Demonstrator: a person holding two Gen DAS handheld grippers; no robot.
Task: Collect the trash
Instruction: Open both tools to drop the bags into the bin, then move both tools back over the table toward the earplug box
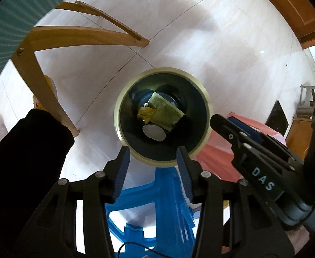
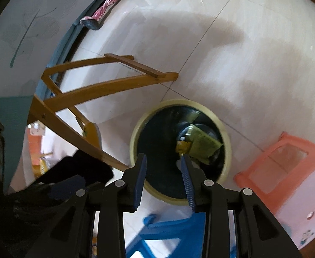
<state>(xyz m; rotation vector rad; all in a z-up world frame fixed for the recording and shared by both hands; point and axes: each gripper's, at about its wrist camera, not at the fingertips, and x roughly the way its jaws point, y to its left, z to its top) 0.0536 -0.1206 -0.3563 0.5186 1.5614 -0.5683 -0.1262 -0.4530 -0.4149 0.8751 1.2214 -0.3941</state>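
A round waste bin [image 1: 200,150] stands on the pale tiled floor [image 1: 200,53], its rim a cream band and its inner wall dark and glossy. Inside lie a flat olive-green packet [image 1: 168,110], rectangular and matte, a crumpled yellow wrapper [image 1: 145,116] touching its lower corner, and a smooth pale oval disc [image 1: 154,132] just beside both.

The left tool [image 1: 153,158] hangs straight above the bin's near rim. Its jaws stand apart with nothing between them; the ribbed blue pads [image 1: 123,167] are bare. The trash lies below and beyond the fingertips, not in contact.

The right tool [image 2: 162,164] points steeply down at the same bin [image 2: 136,150]. Its jaws are also parted and empty. In its view the yellow wrapper [image 2: 183,147] sits just past the right-hand pad, and the green packet [image 2: 202,145] beyond that; both are down in the bin.

A curved wooden frame [image 1: 71,34] rests on the floor beside the bin. A blue plastic stool [image 1: 148,197] stands under the tools, and a coral plastic stool [image 2: 275,163] near the bin's other side. A black sleeve [image 1: 24,150] shows at the left.
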